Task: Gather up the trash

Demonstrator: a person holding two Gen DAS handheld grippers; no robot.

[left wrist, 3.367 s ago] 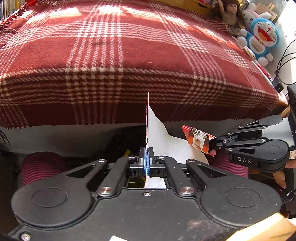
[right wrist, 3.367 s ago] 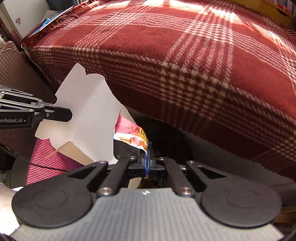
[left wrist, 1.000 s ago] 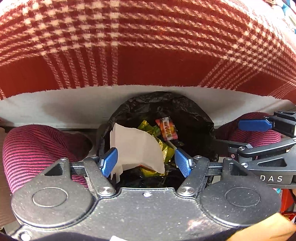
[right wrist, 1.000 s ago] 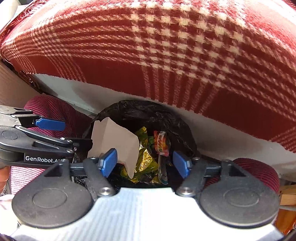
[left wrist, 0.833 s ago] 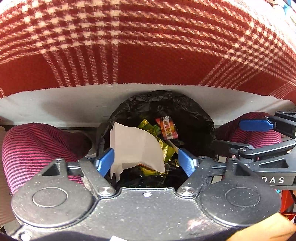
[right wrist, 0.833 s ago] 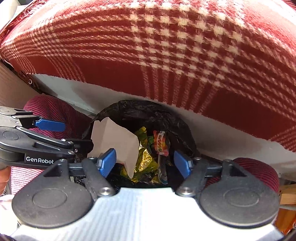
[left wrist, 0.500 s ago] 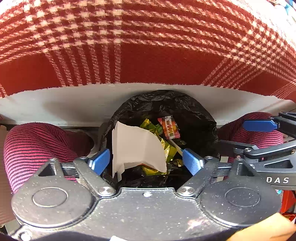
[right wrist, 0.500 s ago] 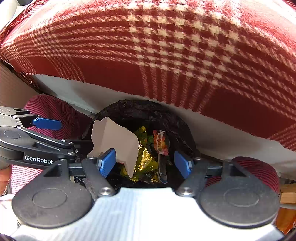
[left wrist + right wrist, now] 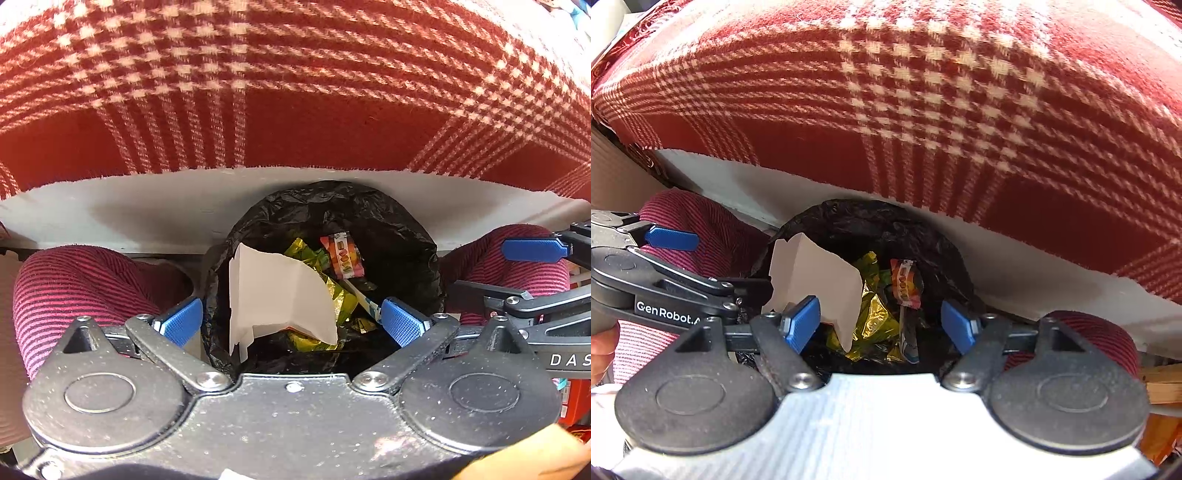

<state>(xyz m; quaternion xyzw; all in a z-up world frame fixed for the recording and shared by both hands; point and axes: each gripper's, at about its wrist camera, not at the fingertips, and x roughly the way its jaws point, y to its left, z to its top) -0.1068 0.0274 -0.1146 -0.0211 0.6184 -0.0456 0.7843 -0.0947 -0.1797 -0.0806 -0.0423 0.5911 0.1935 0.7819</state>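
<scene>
Both grippers hang over the bin (image 9: 417, 236), a round one lined with a black bag, tucked between the person's striped knees below the red plaid blanket (image 9: 295, 92). The left gripper (image 9: 291, 325) is opening its blue pads wide with nothing pinched between them — the white cardboard piece (image 9: 273, 291) lies inside the bin on yellow wrappers (image 9: 341, 295). The right gripper (image 9: 881, 323) stands spread and empty too, the orange snack wrapper (image 9: 907, 282) lying in the bin beneath it
</scene>
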